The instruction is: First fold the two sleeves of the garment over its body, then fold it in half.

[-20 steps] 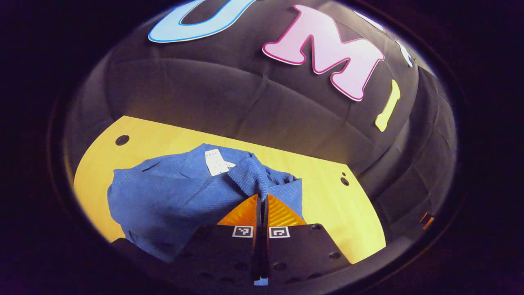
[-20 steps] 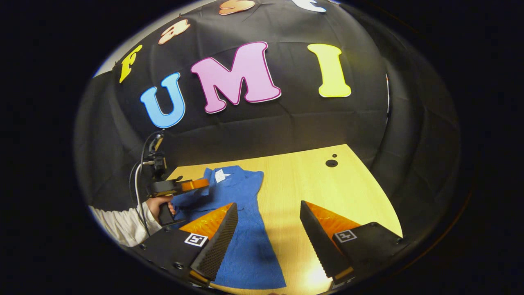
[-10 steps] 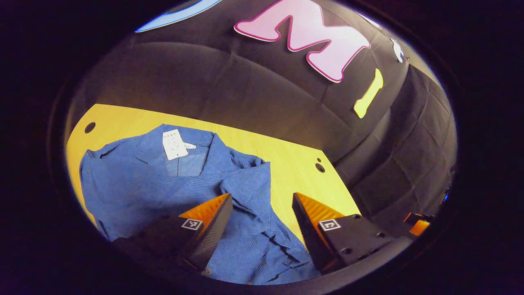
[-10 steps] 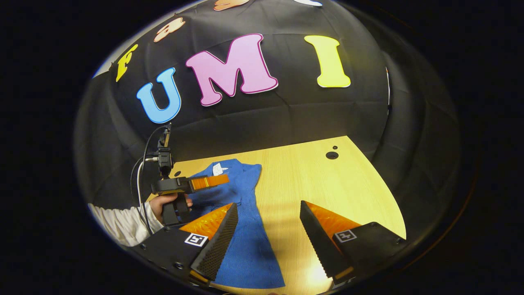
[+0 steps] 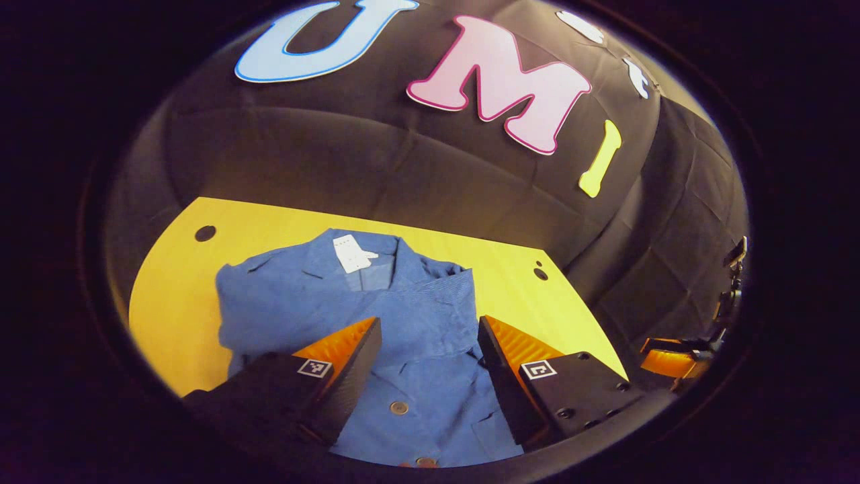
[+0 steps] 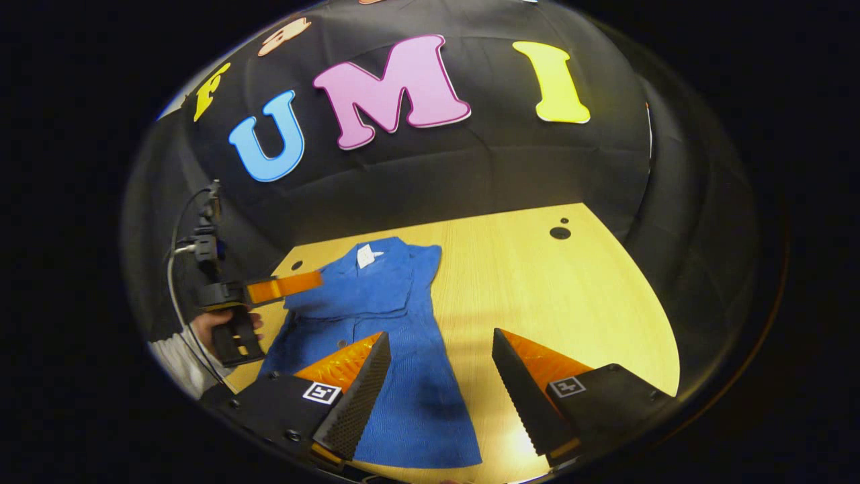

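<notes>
A blue button-front garment (image 5: 403,316) lies flat on the yellow table (image 5: 175,316), collar and white tag (image 5: 353,255) at the far end. One sleeve (image 5: 437,296) is laid across its chest. My left gripper (image 5: 428,323) hovers open over the chest, nothing between its fingers. In the right gripper view the garment (image 6: 390,316) stretches from the table's far left edge toward me. My right gripper (image 6: 440,336) stands open above its lower right edge, holding nothing. The left gripper (image 6: 282,288), held by a hand (image 6: 218,326), hangs at the garment's left shoulder.
Small round holes (image 6: 560,232) mark the table's far corners. Bare wood (image 6: 571,289) spreads to the right of the garment. The black cloth wall closes off the back and sides. The right gripper (image 5: 672,356) shows past the table's right edge in the left gripper view.
My left gripper was shut on the sleeve's cuff a second ago; it has opened, dropped the sleeve over the body and drawn back to the left. The right gripper has stayed open.
</notes>
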